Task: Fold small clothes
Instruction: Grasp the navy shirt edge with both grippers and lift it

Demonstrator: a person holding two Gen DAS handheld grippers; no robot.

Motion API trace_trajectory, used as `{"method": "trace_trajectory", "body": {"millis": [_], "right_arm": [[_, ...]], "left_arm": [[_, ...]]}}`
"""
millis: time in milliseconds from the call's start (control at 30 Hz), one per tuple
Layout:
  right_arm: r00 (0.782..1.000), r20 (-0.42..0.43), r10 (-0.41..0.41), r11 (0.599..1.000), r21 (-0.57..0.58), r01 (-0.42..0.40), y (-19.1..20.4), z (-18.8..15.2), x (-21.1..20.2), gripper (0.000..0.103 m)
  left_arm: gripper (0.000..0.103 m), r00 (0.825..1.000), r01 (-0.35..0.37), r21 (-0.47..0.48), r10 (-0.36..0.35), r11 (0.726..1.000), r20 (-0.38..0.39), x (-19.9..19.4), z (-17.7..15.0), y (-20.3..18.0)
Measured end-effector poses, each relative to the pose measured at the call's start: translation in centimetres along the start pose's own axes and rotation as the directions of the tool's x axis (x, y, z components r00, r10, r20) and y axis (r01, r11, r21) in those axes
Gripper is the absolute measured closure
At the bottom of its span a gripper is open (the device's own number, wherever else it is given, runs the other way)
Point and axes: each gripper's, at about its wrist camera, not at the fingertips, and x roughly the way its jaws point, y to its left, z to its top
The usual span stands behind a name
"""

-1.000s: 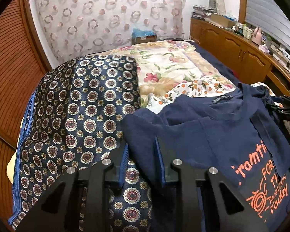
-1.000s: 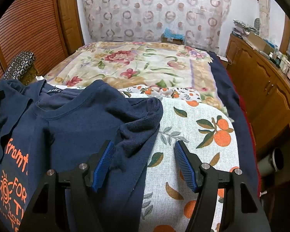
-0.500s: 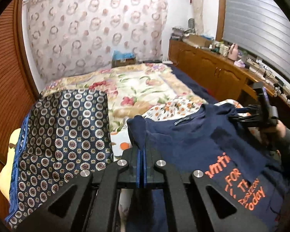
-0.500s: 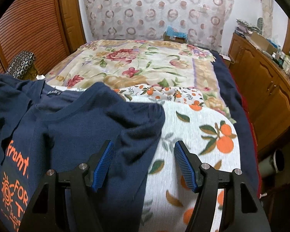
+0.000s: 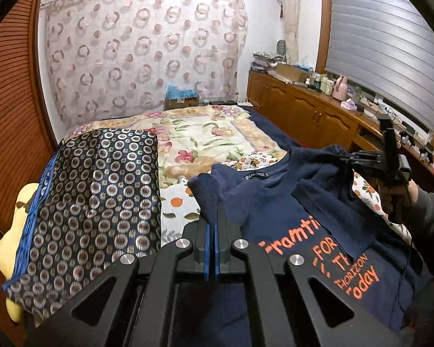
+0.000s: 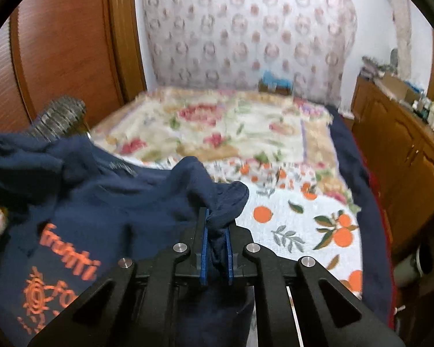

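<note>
Currently listed, largest first:

1. Bed (image 5: 205,133), spread with a floral quilt, an orange-print sheet (image 6: 298,225) and a dark medallion-print cloth (image 5: 95,196) at one side.
2. Navy T-shirt (image 5: 269,211), orange lettering up, lying across the near end of the bed, its 2 shoulders raised. No fold shows yet; judged to be at the very start, with all folds left.
3. Left gripper (image 5: 211,245): clamped on the shirt's left shoulder.
4. Right gripper (image 6: 215,248): jaws have just been closing, now pinching a bunch of the right shoulder and sleeve.

Not legible: the shirt's hem and lower half are cut off by the frame. The right wrist view is blurred. Full print wording is partly covered by a fabric flap.
</note>
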Motion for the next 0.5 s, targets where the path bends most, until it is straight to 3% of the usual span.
{"method": "trace_trajectory", "body": {"millis": [167, 500], "right_arm": [[0.995, 0.101, -0.008, 1.0, -0.012, 0.01, 0.4, -1.8, -5.8, 0.094], [0.986, 0.16, -0.041, 0.999, 0.004, 0.04, 1.1, -7.8, -13.8, 0.094]], "left_arm": [[0.1, 1.0, 0.006, 0.005, -0.006, 1.0, 0.026, -2.5, -1.5, -0.9], [0.1, 0.995, -0.002, -0.011, 0.003, 1.0, 0.101, -8.9, -6.2, -2.1]]}}
